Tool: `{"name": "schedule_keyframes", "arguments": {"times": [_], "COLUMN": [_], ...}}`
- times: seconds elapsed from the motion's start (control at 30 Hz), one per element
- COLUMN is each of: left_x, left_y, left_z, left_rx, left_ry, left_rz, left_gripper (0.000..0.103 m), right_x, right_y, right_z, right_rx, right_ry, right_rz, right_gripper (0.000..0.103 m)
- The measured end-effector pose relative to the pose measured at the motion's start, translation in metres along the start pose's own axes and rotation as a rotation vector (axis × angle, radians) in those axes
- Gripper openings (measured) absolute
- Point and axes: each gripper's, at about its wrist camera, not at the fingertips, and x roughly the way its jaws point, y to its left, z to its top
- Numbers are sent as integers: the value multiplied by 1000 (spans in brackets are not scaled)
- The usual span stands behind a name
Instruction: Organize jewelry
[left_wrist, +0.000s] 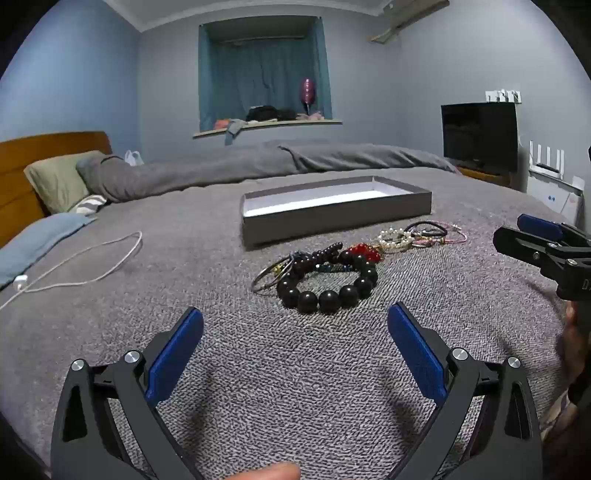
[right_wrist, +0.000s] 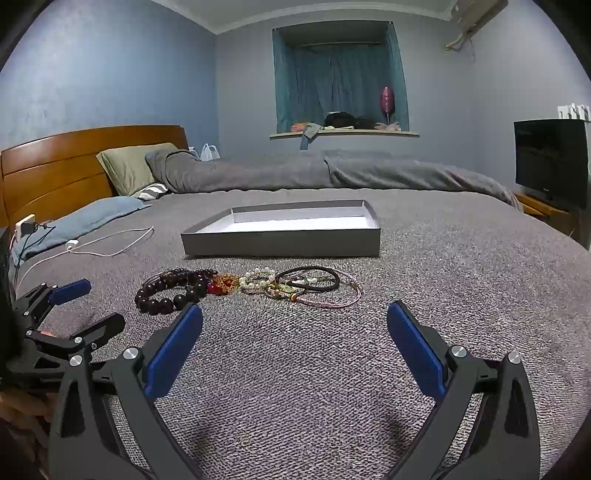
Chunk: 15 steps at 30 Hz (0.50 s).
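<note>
Both grippers, left gripper (left_wrist: 295, 325) and right gripper (right_wrist: 295, 325), gape empty above the grey knitted bedspread (left_wrist: 184, 295). Just ahead lies a row of beaded bracelets and cords (left_wrist: 332, 273); beyond it, the shallow grey cardboard tray (left_wrist: 332, 218), nothing between.

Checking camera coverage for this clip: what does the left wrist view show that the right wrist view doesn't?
Only the left wrist view: white routers beside the TV, and thin metal bangles at the pile's end.
Only the right wrist view: a charger plugged in by the headboard.
Both: the empty grey box, the jewelry pile, the white cable, and both grippers, left and right, jaws wide open and holding nothing.
</note>
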Motion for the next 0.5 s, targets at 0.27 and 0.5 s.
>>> {"name": "schedule_keyframes", "arguments": {"times": [0.27,0.5], "left_x": [2,2], "left_y": [-7,-1], "left_z": [-3,-3], "left_rx": [-1,-11], "left_ry": [-2,2], "left_rz": [0,-6], "left_gripper": [99,99], "right_x": [0,1], "right_y": [0,1], "right_z": [1,1], "right_rx": [-2,-2], "right_ry": [-1,2], "right_rz": [1,0], "right_gripper": [98,98]}}
